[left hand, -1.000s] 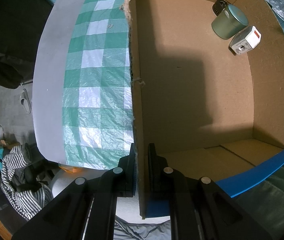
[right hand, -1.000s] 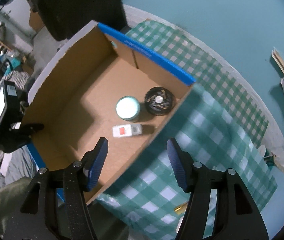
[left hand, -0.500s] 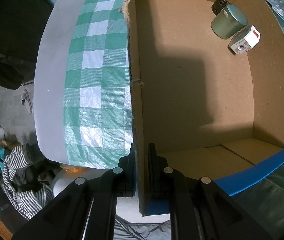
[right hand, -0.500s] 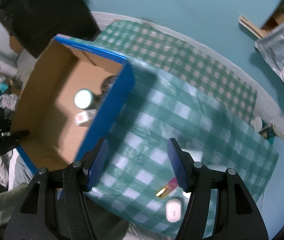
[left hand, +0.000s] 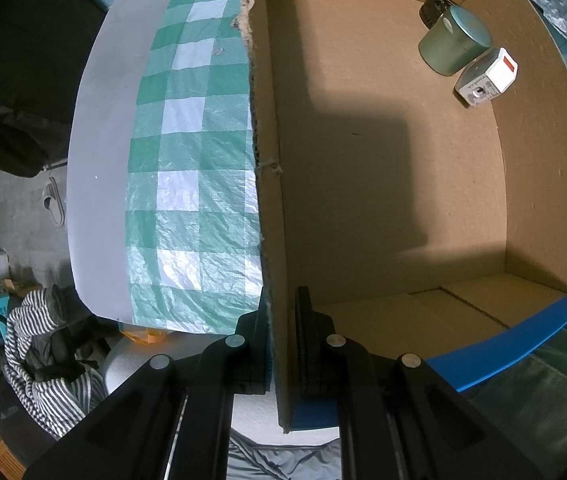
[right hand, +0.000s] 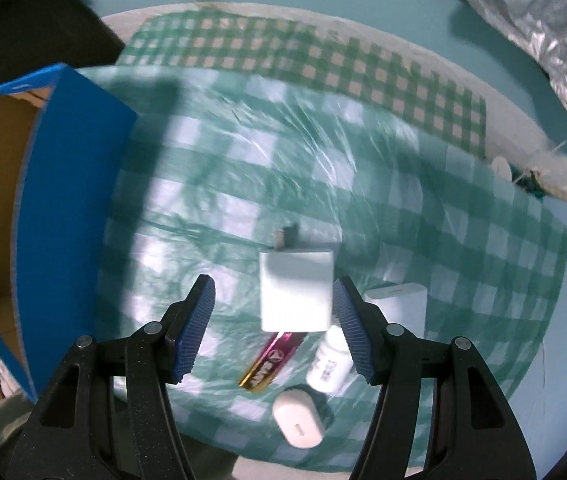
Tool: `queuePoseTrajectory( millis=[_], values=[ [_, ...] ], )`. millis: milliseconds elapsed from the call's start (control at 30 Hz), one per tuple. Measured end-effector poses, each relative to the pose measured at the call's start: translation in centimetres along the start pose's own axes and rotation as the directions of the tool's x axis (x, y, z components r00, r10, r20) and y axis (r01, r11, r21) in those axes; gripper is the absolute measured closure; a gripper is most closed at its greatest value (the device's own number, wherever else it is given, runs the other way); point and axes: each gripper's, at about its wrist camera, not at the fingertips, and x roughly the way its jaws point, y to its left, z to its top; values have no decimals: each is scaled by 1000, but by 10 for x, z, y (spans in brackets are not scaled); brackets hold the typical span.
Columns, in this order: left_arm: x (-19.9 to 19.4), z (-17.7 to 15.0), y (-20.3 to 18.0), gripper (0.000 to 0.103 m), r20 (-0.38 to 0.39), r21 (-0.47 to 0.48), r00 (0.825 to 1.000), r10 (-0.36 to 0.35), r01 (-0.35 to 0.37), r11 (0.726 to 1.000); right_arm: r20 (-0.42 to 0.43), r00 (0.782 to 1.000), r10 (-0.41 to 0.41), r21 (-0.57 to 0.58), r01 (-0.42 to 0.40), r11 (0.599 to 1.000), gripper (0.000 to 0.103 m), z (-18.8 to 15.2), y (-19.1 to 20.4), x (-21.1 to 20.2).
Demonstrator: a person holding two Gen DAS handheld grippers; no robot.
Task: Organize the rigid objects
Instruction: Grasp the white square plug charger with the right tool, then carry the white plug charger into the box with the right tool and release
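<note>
With the left gripper (left hand: pixel 281 344) clamped on the cardboard box (left hand: pixel 543 184) wall, centre the empty, half-open right gripper (right hand: pixel 273 320) over what is probably a white charger (right hand: pixel 295 290) before closing.

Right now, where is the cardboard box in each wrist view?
Left wrist: box fills the centre and right; the left tool is clamped on its near wall.
Right wrist: box at the left edge, blue outer wall showing.
Shared landmark: green checked cloth.
</note>
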Motion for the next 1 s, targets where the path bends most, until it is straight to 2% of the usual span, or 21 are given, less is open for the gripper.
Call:
queuePoseTrajectory(
  millis=[100, 400, 533, 800, 1000],
  values=[
    [0, -1, 1, 94, 1, -3, 1000, -1, 1, 1000, -17, 1000, -19, -11, 19, 1000, 41, 0, -4, 17],
    [3, -2, 4, 94, -2, -1, 1000, 1, -1, 1000, -39, 999, -12, 10, 12, 1000, 41, -4, -12, 47],
    [5, -2, 5, 94, -6, 2, 1000, 5, -5, 1000, -46, 998, -34, 1, 34, 999, 50, -2, -11, 55],
    [6, -1, 6, 94, -8, 10, 1000, 3, -3, 1000, -41, 996, -79, -18, 78, 997, 51, -4, -5, 57],
    [5, -1, 4, 94, -9, 12, 1000, 3, -3, 1000, -25, 998, -56, -15, 55, 998, 51, -7, 2, 49]
  ],
)
